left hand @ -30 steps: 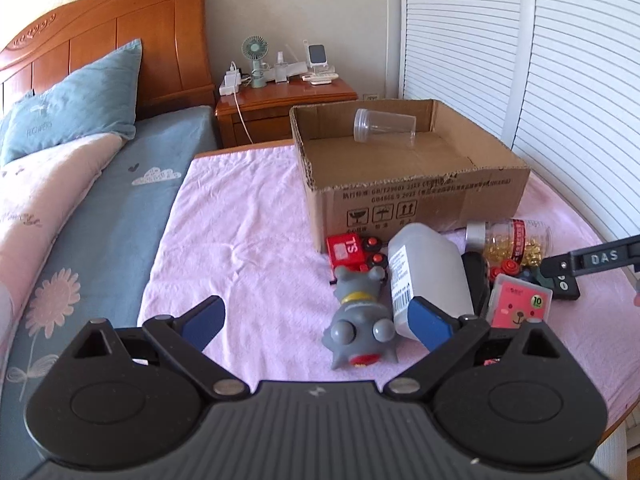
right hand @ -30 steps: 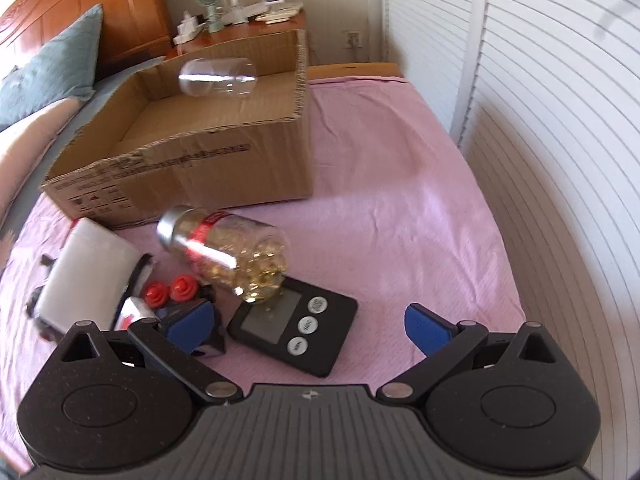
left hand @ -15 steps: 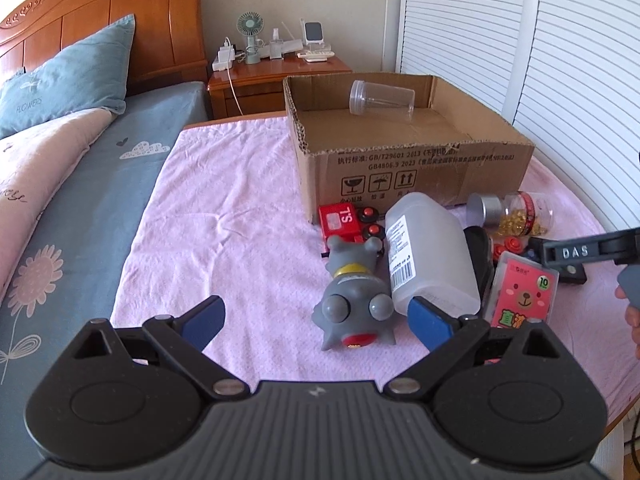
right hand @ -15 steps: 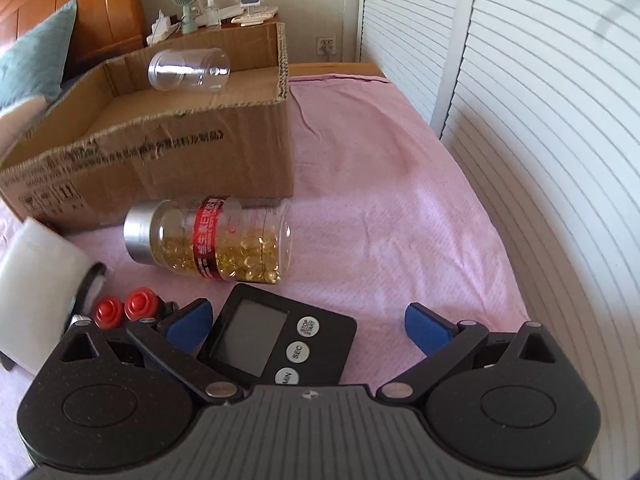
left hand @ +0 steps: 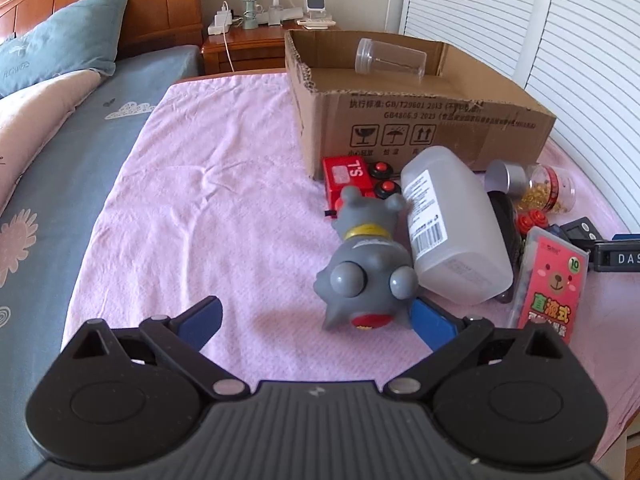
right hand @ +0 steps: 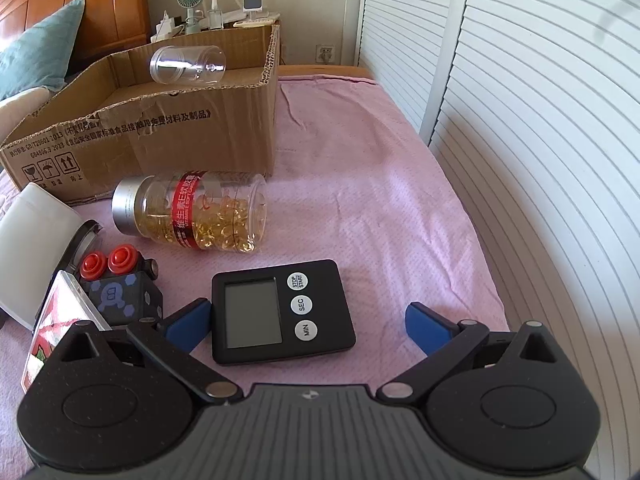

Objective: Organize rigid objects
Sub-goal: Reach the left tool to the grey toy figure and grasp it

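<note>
A cardboard box (left hand: 440,128) stands on the pink cloth with a clear plastic jar (left hand: 390,62) lying in it. In front lie a grey toy dog (left hand: 366,276), a red toy truck (left hand: 348,182), a white bottle (left hand: 448,224), a capsule jar (right hand: 192,212), a black cube with red buttons (right hand: 120,284), a pink card pack (left hand: 554,280) and a black timer (right hand: 280,310). My left gripper (left hand: 316,316) is open, the dog by its right finger. My right gripper (right hand: 308,320) is open, with the timer between its fingers.
A bed with pillows (left hand: 60,40) lies to the left, a nightstand (left hand: 248,42) with a fan stands behind. White louvred doors (right hand: 520,120) run along the right. The right gripper's finger (left hand: 616,256) shows at the left wrist view's right edge.
Both grippers have moved forward and lower. The toy dog now sits by the left gripper's right finger. The timer has come between the right gripper's open fingers.
</note>
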`<state>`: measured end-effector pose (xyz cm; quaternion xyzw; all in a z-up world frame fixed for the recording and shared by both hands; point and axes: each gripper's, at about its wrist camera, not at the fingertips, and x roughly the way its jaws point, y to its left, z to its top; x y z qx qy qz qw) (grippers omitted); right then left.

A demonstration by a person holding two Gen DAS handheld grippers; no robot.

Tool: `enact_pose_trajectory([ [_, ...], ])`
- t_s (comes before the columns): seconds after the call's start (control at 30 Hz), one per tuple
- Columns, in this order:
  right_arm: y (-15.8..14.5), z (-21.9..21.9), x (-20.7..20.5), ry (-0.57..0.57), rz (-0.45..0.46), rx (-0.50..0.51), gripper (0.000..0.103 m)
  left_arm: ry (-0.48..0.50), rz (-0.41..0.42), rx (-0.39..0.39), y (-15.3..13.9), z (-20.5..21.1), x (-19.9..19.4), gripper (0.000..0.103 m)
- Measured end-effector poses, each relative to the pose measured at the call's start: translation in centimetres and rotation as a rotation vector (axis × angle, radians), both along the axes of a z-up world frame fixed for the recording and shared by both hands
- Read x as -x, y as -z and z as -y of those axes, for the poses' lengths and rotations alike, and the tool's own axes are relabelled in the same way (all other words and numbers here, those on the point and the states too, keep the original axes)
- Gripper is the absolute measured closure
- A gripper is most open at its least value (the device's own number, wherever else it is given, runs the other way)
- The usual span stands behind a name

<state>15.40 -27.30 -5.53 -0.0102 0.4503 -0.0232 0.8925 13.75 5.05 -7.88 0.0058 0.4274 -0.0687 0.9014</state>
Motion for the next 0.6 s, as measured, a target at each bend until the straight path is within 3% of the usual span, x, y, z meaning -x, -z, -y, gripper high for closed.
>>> enact_pose_trajectory([
  [0.2,0.0,-0.1,0.4,-0.004,0.015,0.001,0.0,-0.027,-0.005,-0.026,-0.4,-1.5,0.4,0.0],
  [0.33,0.0,0.0,0.6,-0.012,0.015,0.001,0.0,-0.069,0.008,-0.084,-0.6,-2.8,0.3,0.0],
  [0.43,-0.1,-0.1,0.7,-0.01,0.016,0.001,0.0,-0.106,-0.002,-0.076,-0.6,-4.1,-0.1,0.0],
  [0.6,-0.1,-0.2,0.9,-0.019,0.019,0.0,0.0,-0.179,0.023,-0.146,-1.2,-4.6,-0.1,0.001],
])
